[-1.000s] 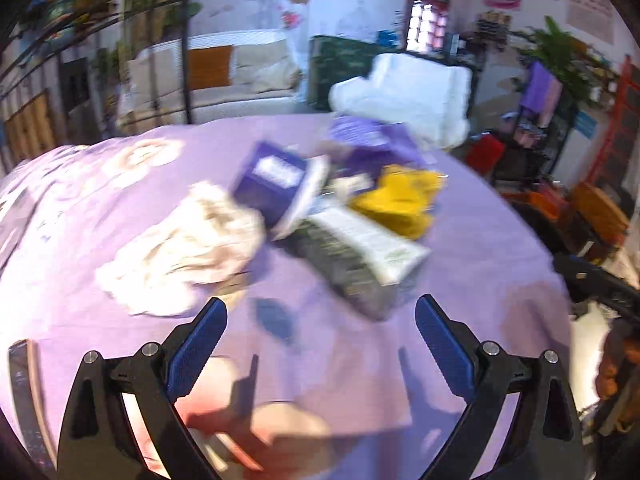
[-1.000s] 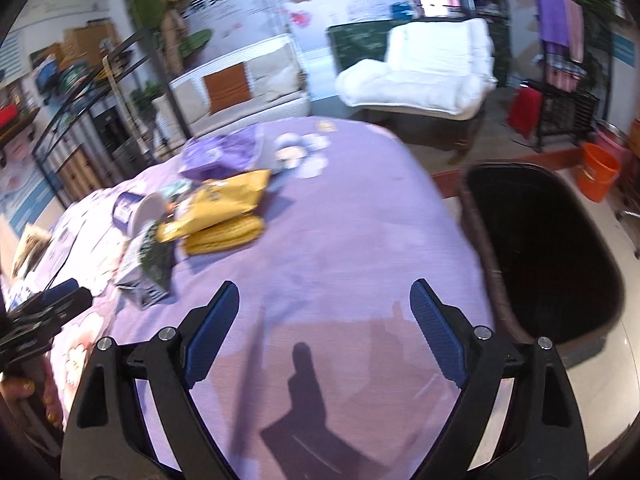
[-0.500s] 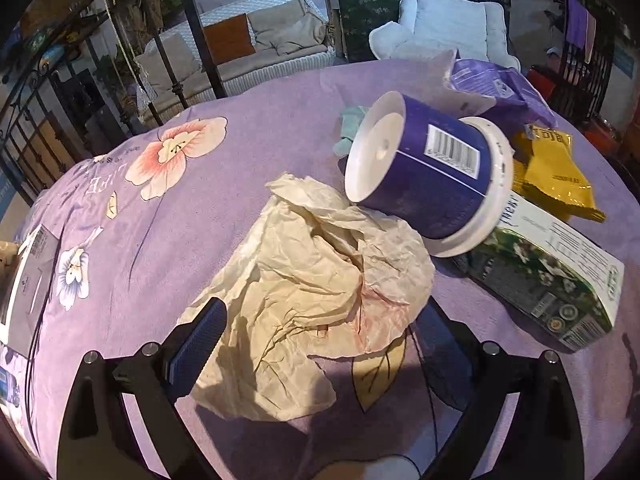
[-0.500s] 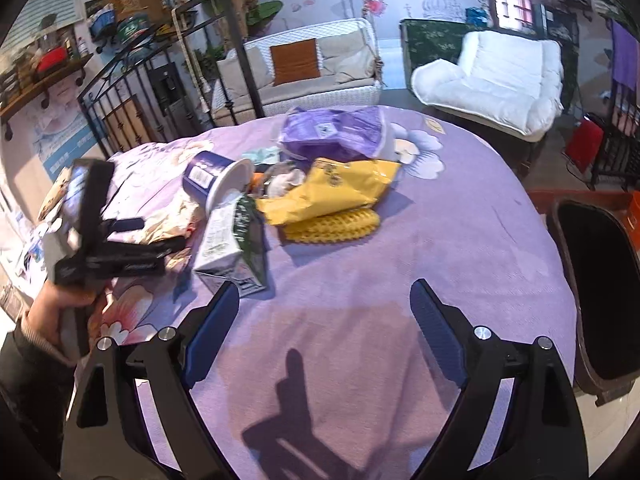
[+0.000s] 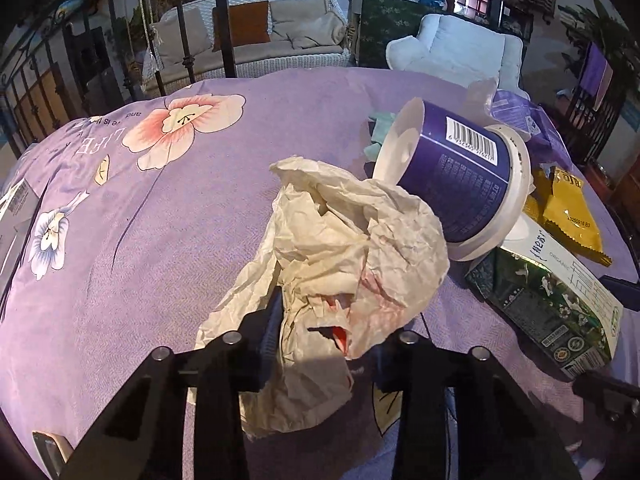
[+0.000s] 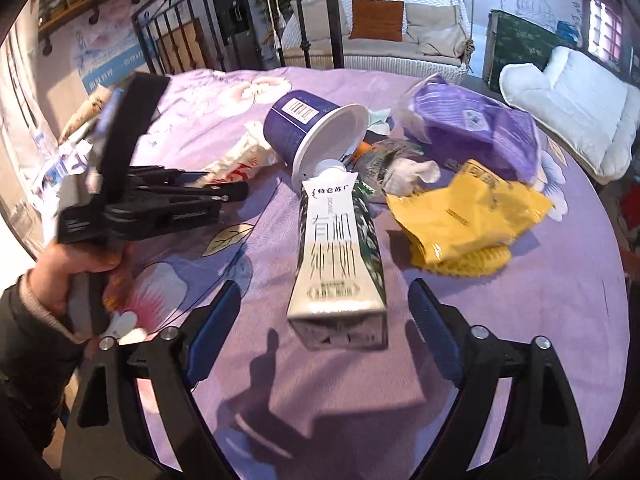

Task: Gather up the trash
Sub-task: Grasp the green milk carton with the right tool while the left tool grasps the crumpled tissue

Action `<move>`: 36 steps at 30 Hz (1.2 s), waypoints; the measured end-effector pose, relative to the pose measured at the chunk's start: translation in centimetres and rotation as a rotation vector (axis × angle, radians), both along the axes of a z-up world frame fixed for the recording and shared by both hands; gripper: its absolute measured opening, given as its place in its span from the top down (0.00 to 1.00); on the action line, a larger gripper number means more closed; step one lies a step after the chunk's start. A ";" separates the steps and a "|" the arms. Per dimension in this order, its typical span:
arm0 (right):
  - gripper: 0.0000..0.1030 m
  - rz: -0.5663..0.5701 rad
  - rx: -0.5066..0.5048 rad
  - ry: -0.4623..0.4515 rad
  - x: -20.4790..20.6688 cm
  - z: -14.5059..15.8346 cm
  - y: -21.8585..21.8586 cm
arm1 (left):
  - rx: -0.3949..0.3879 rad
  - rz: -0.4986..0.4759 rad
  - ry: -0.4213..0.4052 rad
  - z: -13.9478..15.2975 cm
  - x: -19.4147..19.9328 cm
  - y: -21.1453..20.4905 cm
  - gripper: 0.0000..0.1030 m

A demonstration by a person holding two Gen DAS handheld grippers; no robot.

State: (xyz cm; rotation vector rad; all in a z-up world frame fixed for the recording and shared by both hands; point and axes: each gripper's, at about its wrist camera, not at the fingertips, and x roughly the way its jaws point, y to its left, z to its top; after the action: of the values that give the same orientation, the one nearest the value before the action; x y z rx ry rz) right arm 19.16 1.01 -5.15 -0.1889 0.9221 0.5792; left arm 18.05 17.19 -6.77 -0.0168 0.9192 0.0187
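- A round table under a purple flowered cloth [image 5: 168, 240] carries the litter.
- Crumpled cream paper [image 5: 344, 248] lies near the middle.
- A purple tub [image 6: 316, 132] lies on its side.
- A milk carton [image 6: 340, 256] lies flat.
- A yellow snack bag [image 6: 468, 212] and a purple bag [image 6: 468, 128] lie beside them.

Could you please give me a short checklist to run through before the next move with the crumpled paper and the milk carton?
1. Left tongs closed on the crumpled paper, jaws just closing: ok.
2. Paper lifted off the purple cloth: not ok.
3. Blue tub resting against the paper, may roll: cannot tell.
4. Right tongs open, milk carton ahead between them: ok.
5. Bin in view: not ok.
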 end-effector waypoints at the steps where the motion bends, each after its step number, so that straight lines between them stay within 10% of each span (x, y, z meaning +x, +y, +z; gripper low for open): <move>1: 0.30 0.000 -0.009 0.012 0.5 -0.4 0.4 | -0.005 0.003 -0.005 0.1 0.1 0.0 0.72; 5: 0.52 -0.010 -0.012 0.031 1.3 -1.1 0.6 | -0.033 0.021 -0.040 0.7 -0.8 -0.1 0.80; 22: 0.53 0.008 0.149 0.004 -5.3 0.5 -2.9 | -0.127 0.047 -0.200 3.5 -7.7 -3.5 0.81; 36: 0.53 -0.139 0.230 -0.102 -8.7 2.7 -11.3 | -0.201 -0.126 -0.243 5.0 -8.7 -11.0 0.81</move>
State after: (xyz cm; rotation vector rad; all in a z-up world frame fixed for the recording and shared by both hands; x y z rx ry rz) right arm 10.42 -10.31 -2.45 0.0519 0.7571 0.5366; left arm 9.31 6.17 -1.81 -0.1453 0.6750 -0.1896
